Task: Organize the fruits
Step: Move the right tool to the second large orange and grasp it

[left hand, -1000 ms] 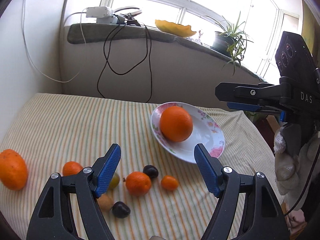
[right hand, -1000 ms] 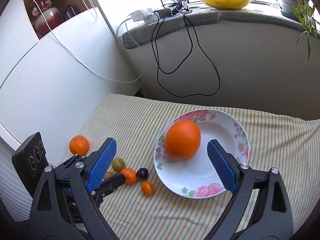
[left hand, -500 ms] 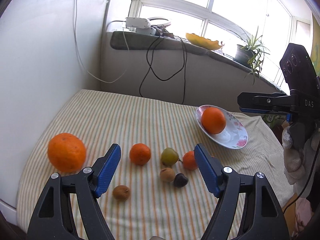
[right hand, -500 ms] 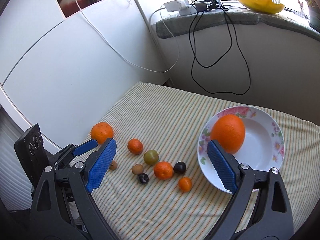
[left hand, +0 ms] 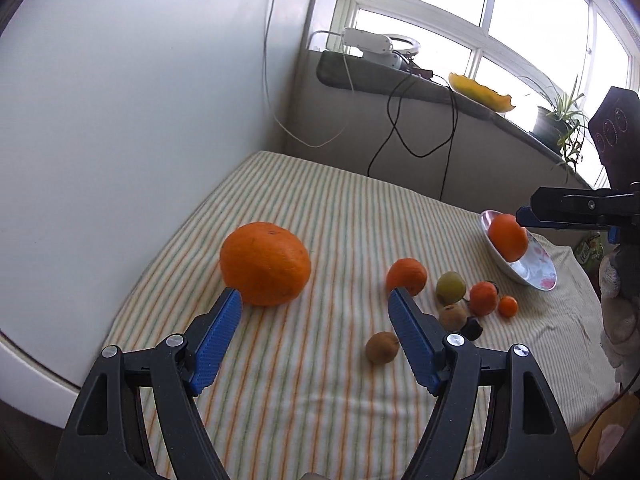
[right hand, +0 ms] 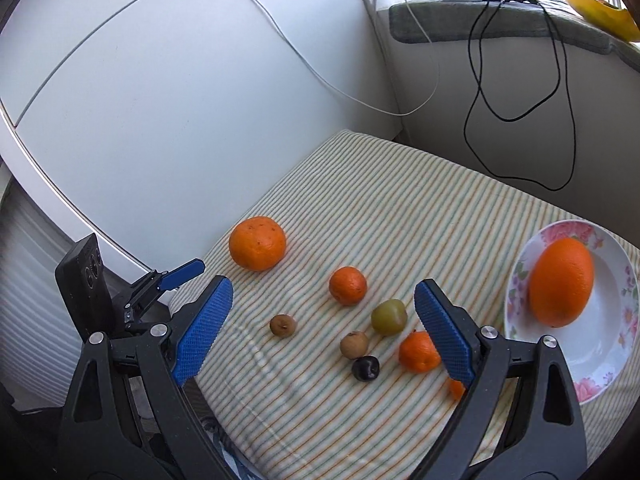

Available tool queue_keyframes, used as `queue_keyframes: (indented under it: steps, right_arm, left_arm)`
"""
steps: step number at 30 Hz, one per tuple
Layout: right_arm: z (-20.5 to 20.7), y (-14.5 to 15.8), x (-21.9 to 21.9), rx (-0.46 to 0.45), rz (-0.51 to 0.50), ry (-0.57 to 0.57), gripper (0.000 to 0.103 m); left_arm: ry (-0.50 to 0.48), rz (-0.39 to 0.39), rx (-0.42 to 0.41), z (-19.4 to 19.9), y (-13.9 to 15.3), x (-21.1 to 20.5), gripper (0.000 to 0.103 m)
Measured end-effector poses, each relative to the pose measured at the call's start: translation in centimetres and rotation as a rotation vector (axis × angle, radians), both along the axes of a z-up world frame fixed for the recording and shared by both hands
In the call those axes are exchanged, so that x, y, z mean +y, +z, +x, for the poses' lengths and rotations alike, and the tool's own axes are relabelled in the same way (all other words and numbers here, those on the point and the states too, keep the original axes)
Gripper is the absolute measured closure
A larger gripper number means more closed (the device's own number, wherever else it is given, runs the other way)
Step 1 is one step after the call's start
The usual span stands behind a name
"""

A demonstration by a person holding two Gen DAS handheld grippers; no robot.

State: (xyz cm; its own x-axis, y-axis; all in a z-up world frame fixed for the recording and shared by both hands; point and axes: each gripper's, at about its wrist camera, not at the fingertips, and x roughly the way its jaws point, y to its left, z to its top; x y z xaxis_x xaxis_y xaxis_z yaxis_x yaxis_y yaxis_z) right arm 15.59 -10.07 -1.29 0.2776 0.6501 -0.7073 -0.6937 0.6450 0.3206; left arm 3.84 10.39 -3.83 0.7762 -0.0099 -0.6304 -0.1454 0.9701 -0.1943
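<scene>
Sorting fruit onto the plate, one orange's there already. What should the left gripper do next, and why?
Probably ease the left gripper forward around the big orange: it is open and empty, the orange lies just past its fingertips on the cloth, apart from the plate.

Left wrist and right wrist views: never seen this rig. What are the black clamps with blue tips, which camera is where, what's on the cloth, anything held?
No robot arm here: a person holds a two-finger gripper in each hand, each with a fisheye camera looking along its blue-padded fingers. One picture shows the left gripper, the other the right gripper. Both are open and hold nothing. On the striped cloth lie a big orange, a smaller orange, a green fruit, two brown fruits, a dark one and two more small orange ones. A flowered plate already holds a large orange.
</scene>
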Motion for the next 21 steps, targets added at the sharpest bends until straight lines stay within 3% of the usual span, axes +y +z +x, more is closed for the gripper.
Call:
queue_keyframes:
  steps: [12, 21]
  right_arm:
    - [0.7, -2.0, 6.4, 0.072, -0.009, 0.083, 0.009]
    - [2.2, -4.5, 10.8, 0.182, 0.000, 0.122, 0.009]
  left_arm:
    - [0.035, -0.028, 0.019, 0.6, -1.9, 3.2, 0.027]
    - [0.016, -0.111, 0.021, 1.7, -3.0, 4.7, 0.027]
